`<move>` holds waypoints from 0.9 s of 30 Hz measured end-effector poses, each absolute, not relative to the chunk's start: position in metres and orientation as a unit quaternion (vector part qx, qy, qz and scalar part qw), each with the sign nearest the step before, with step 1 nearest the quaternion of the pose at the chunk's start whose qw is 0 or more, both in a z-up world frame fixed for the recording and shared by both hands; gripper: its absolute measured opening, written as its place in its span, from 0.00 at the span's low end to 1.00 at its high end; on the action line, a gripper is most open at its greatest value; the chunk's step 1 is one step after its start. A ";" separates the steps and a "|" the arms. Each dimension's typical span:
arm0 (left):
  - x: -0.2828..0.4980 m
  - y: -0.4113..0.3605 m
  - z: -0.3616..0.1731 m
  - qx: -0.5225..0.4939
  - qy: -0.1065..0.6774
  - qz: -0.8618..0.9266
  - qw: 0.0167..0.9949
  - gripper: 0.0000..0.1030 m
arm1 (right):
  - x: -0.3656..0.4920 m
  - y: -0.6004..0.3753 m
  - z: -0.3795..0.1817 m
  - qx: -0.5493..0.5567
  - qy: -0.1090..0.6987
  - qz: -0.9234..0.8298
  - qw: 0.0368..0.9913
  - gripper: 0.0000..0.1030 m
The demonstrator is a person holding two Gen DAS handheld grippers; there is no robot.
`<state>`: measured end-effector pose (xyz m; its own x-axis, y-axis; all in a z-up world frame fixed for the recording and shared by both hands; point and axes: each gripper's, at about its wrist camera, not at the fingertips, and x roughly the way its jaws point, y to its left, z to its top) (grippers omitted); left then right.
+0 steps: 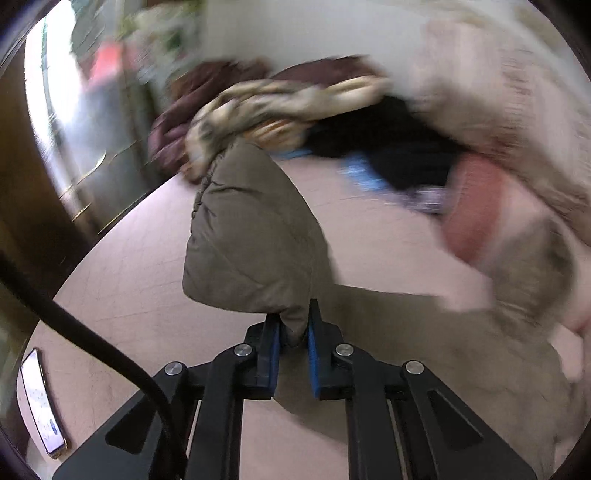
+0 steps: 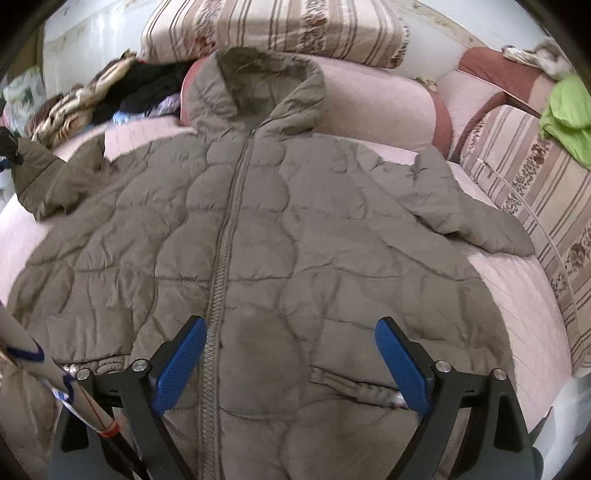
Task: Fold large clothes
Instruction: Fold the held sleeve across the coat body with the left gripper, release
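Observation:
A large olive-brown quilted hooded jacket (image 2: 280, 240) lies face up, zipped, on a pink bed cover (image 2: 517, 288). Its hood rests against a pink bolster; one sleeve (image 2: 469, 206) lies flat out to the right. My right gripper (image 2: 291, 350) is open, hovering over the jacket's lower front near the zipper and hem. My left gripper (image 1: 293, 328) is shut on the cuff end of the other sleeve (image 1: 251, 236) and holds it lifted above the pink cover (image 1: 122, 280). That lifted sleeve also shows at the far left of the right wrist view (image 2: 40, 173).
A heap of other clothes (image 1: 280, 107), patterned, black and maroon, lies at the far end of the bed. A striped pillow (image 2: 273, 29) and a striped sofa side (image 2: 535, 192) with a green garment (image 2: 569, 118) border the bed. A phone (image 1: 40, 402) lies at the near left edge.

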<state>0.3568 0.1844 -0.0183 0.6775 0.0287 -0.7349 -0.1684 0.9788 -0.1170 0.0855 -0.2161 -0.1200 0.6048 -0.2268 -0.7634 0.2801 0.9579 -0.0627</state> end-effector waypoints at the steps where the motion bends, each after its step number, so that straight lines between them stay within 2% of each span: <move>1: 0.348 0.166 -0.009 -0.081 0.394 0.036 0.915 0.11 | 0.083 -0.220 -0.118 0.036 0.420 -0.143 0.896 0.92; 5: 0.308 0.079 0.019 -0.054 0.382 -0.051 0.921 0.11 | 0.061 -0.246 -0.109 0.058 0.411 -0.159 0.896 0.92; 10: 0.265 -0.026 0.014 -0.026 0.393 -0.137 0.909 0.11 | 0.034 -0.280 -0.103 0.078 0.402 -0.186 0.893 0.92; 18: 0.233 -0.144 -0.086 0.012 0.495 -0.180 0.850 0.13 | 0.004 -0.335 -0.105 0.121 0.401 -0.224 0.880 0.92; 23: 0.225 -0.153 -0.125 0.016 0.533 -0.163 0.830 0.16 | -0.002 -0.349 -0.107 0.128 0.401 -0.228 0.878 0.92; 24: 0.221 -0.152 -0.123 0.014 0.531 -0.161 0.832 0.19 | -0.001 -0.350 -0.107 0.128 0.401 -0.227 0.878 0.92; 26: 0.219 -0.144 -0.116 0.002 0.534 -0.167 0.829 0.31 | 0.002 -0.350 -0.107 0.128 0.401 -0.223 0.879 0.92; 27: 0.217 -0.139 -0.111 -0.010 0.535 -0.174 0.826 0.41 | 0.005 -0.349 -0.106 0.129 0.400 -0.216 0.881 0.92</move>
<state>0.2175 -0.1389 -0.1110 0.3658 -0.2989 -0.8814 0.2771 0.9391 -0.2034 0.0054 -0.3488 -0.1058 0.5858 -0.2783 -0.7612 0.4843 0.8733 0.0534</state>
